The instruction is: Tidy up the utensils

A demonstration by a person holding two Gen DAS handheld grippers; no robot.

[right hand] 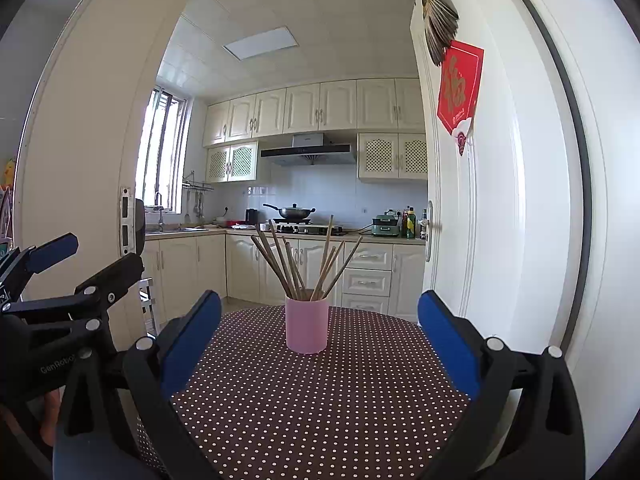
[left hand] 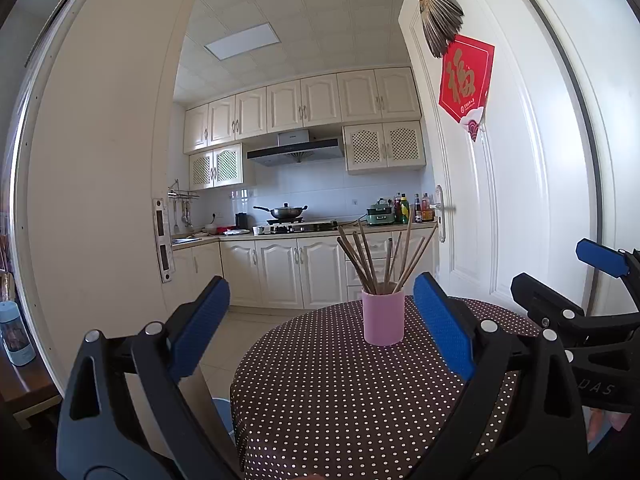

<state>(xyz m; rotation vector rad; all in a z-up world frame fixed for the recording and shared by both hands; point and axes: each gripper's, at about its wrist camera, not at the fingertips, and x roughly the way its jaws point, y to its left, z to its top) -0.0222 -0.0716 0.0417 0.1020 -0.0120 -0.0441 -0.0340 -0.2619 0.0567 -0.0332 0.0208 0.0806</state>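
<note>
A pink cup [left hand: 383, 317] stands upright on the round table with a brown polka-dot cloth [left hand: 320, 392]. Several wooden chopsticks [left hand: 376, 258] stand fanned out in it. The cup [right hand: 307, 325] and chopsticks [right hand: 304, 264] also show in the right wrist view, on the table [right hand: 320, 400]. My left gripper [left hand: 322, 328] is open and empty, short of the cup. My right gripper [right hand: 320, 336] is open and empty, also short of the cup. The right gripper shows at the right edge of the left wrist view [left hand: 568, 280]; the left gripper shows at the left edge of the right wrist view [right hand: 80, 264].
A white door [left hand: 500, 180] with a red paper sign stands open right of the table. Behind the table is a kitchen with cream cabinets [left hand: 280, 272], a wok on a stove [left hand: 284, 212] and bottles [left hand: 412, 208]. A blue bottle [left hand: 16, 332] sits on a wooden surface far left.
</note>
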